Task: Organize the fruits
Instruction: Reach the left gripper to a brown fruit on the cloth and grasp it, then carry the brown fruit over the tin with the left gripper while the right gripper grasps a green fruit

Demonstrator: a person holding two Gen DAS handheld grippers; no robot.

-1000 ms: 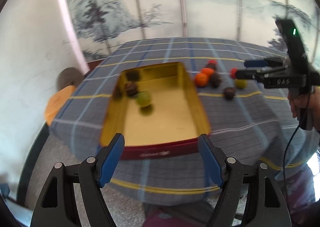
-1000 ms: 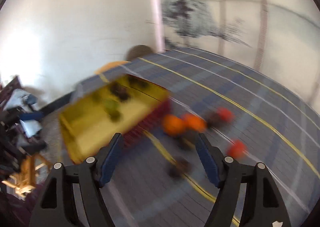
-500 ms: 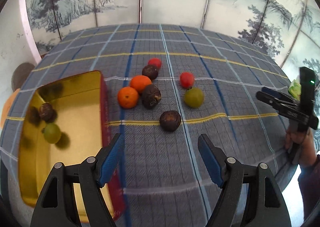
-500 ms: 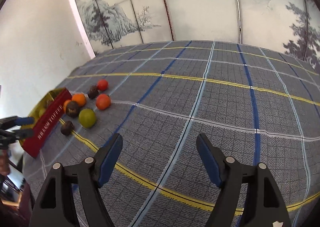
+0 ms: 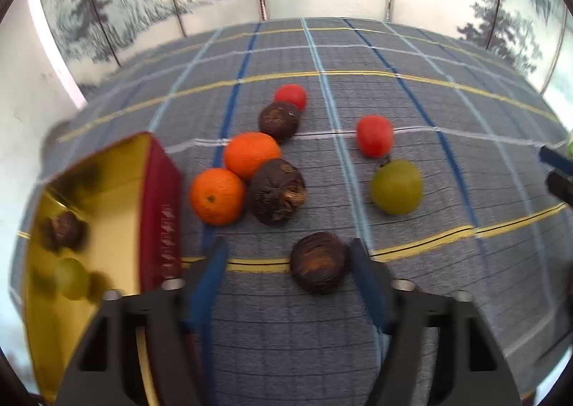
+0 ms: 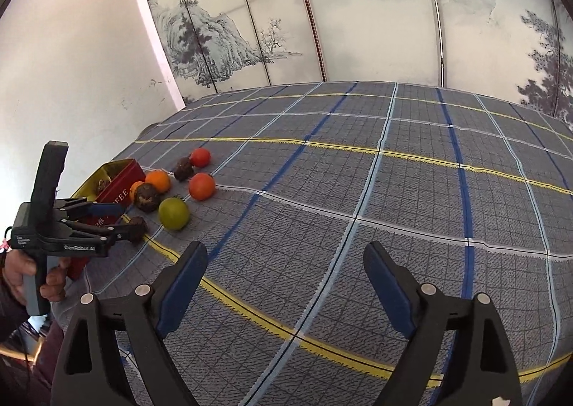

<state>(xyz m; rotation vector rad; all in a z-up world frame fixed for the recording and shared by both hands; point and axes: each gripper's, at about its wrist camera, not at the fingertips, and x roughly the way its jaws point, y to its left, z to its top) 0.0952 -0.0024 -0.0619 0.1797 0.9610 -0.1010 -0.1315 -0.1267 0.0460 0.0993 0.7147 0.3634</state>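
Fruits lie on the checked cloth: two oranges, three dark brown fruits, two red ones and a green one. My left gripper is open with its jaws on either side of the nearest dark brown fruit; it also shows in the right wrist view. A red tin with a gold inside stands at the left and holds a dark fruit and a green fruit. My right gripper is open and empty over bare cloth.
The table has a blue-grey checked cloth with yellow and blue lines. A painted folding screen stands behind it and a white wall is on the left. The table's edge falls away past the tin.
My left gripper has moved forward and down to the fruits, and its jaws now flank the nearest dark brown fruit. My right gripper has stayed over bare cloth.
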